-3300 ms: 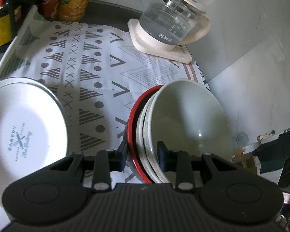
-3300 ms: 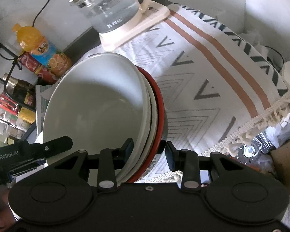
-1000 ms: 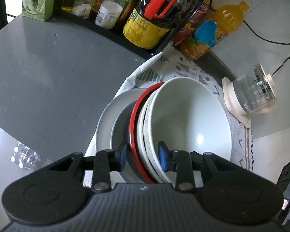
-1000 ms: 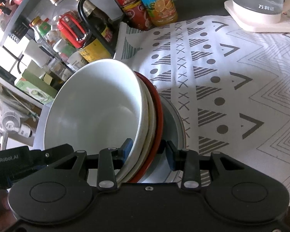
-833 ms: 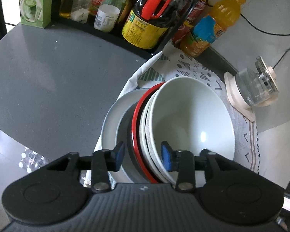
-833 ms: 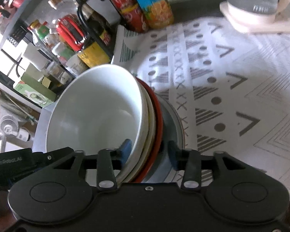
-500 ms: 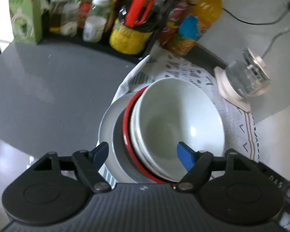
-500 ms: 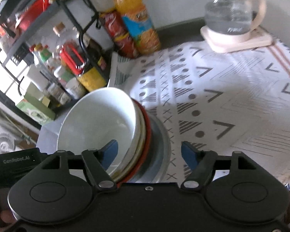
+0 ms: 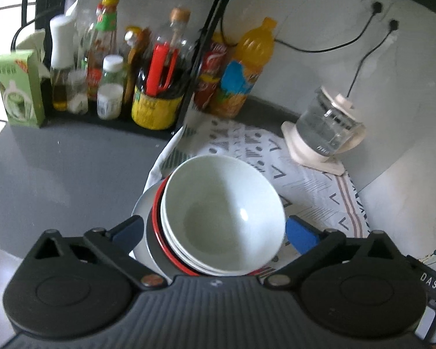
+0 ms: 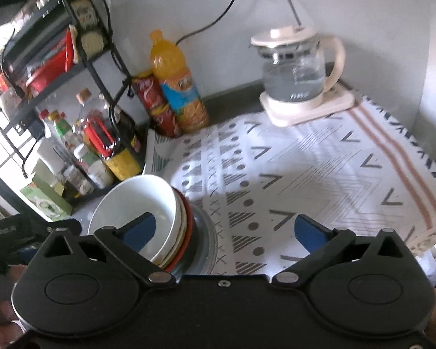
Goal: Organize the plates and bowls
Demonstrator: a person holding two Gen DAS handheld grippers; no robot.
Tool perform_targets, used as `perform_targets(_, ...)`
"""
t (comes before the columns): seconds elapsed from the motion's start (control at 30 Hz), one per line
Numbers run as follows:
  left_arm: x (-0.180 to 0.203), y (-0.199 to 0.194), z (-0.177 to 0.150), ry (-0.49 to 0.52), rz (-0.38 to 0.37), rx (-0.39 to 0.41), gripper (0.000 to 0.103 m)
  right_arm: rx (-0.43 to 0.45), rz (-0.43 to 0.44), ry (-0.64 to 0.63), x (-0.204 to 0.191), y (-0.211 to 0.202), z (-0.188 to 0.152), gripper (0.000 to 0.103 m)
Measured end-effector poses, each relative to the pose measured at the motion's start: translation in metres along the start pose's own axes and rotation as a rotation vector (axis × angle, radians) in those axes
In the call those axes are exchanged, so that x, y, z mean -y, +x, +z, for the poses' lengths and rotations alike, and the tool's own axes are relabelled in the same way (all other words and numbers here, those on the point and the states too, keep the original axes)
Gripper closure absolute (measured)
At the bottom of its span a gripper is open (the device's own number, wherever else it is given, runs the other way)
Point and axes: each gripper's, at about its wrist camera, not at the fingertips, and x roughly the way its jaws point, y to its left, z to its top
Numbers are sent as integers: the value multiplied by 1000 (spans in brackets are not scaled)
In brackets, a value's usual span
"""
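Observation:
A stack of bowls (image 9: 221, 215), pale white ones nested in a black bowl with a red rim, sits on a grey-white plate (image 9: 141, 212) at the left edge of the patterned cloth (image 9: 314, 200). My left gripper (image 9: 213, 234) is open and raised above the stack, its blue pads (image 9: 300, 237) wide on either side. The stack also shows in the right wrist view (image 10: 144, 218) on the plate (image 10: 203, 238). My right gripper (image 10: 223, 231) is open and empty, drawn back above the stack's right side.
A black rack of bottles and jars (image 9: 107, 67) stands at the back left, with an orange juice bottle (image 9: 241, 67) and a red can beside it. A glass kettle (image 10: 299, 72) on its base sits at the back right. Grey countertop (image 9: 58, 168) lies left of the cloth.
Both grippers carried the bowl stack left onto the plate, then opened, let go of it, and pulled back and up. The stack now rests on the plate.

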Motion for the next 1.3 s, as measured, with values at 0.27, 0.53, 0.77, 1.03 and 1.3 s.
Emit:
perform_targets(0.27, 13, -43, -24, 23, 13, 39, 0, 54, -61, 29, 19, -46, -14, 0)
perform_targets(0.53, 21, -84, -51, 91, -33, 59, 0, 159, -145, 50, 19, -106, -36, 0)
perform_targets(0.77, 23, -121, -67, 186, -64, 103, 0, 228, -182, 25, 13, -146, -60, 0)
perform_targets(1.03, 25, -150, -86, 279, -95, 133, 0, 233, -219, 13, 6, -171, -84, 0)
perform_targets(1.3, 30, -174, -110, 337, -104, 136, 0, 198, -204, -7, 0, -188, -101, 0)
